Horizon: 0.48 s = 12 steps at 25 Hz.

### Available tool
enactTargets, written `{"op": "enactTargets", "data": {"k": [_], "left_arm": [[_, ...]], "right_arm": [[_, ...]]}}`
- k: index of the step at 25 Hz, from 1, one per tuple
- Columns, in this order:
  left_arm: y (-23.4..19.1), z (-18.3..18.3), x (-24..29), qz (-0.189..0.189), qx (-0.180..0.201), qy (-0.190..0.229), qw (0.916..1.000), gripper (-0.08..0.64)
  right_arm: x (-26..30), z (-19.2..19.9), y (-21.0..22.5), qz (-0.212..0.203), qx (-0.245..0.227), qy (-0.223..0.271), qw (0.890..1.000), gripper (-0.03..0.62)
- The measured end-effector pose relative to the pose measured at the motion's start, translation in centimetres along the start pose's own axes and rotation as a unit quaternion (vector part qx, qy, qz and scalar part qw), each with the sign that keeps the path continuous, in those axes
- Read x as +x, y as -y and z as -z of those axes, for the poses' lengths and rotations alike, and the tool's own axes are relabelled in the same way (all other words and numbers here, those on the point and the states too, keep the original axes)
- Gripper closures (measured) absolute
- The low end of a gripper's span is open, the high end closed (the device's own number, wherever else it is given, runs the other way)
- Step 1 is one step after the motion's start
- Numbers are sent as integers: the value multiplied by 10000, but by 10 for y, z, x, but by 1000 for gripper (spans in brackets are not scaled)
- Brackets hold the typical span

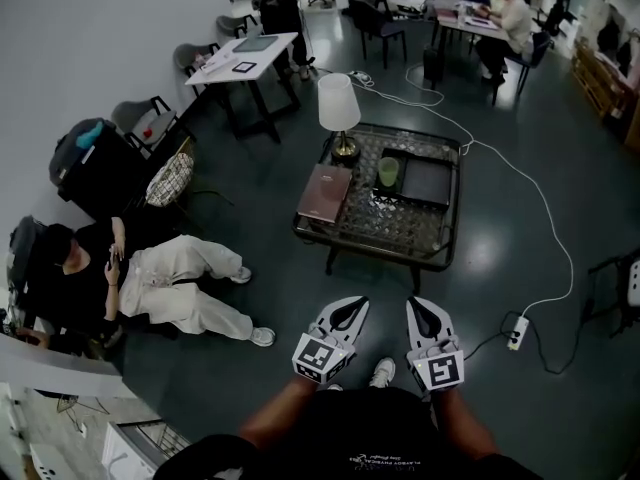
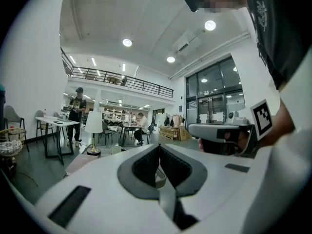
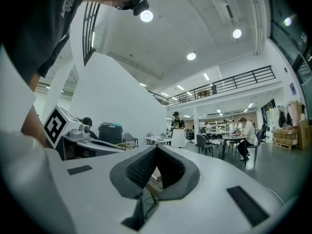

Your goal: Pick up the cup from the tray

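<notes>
Left gripper [image 1: 351, 305] and right gripper [image 1: 417, 303] both clenched, nothing between jaws, held side by side short of the table [image 1: 440, 251]. Green cup [image 1: 388, 172] upright on table, well apart from both, at left edge of dark tray [image 1: 428, 181]; lamp [image 1: 338, 108] near.

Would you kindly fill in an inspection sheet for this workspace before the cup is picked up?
Surface: low dark patterned-top table.
Job's things: green cup upright on dark tray, untouched.
Clutter: white-shaded brass lamp, brown book, on the table's left.
Grippers: left gripper and right gripper shut, empty, short of the table.
Cables: white cable across floor to white power strip.
Surroundings: person seated on floor, left; others at desks behind.
</notes>
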<state>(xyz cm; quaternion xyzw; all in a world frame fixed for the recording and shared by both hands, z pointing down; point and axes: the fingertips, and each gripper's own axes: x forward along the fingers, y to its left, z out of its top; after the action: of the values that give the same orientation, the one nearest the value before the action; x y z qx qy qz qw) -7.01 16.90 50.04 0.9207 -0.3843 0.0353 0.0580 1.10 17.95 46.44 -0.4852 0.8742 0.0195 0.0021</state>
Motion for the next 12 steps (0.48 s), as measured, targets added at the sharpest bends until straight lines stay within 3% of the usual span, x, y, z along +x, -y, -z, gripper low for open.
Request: {"op": "enactTargets", "data": {"k": [12], "left_arm": [[11,-11,34,-165,-110,51,9998,549]], "right_arm": [[6,-6,36,-141,49,-37,9999,594]]}}
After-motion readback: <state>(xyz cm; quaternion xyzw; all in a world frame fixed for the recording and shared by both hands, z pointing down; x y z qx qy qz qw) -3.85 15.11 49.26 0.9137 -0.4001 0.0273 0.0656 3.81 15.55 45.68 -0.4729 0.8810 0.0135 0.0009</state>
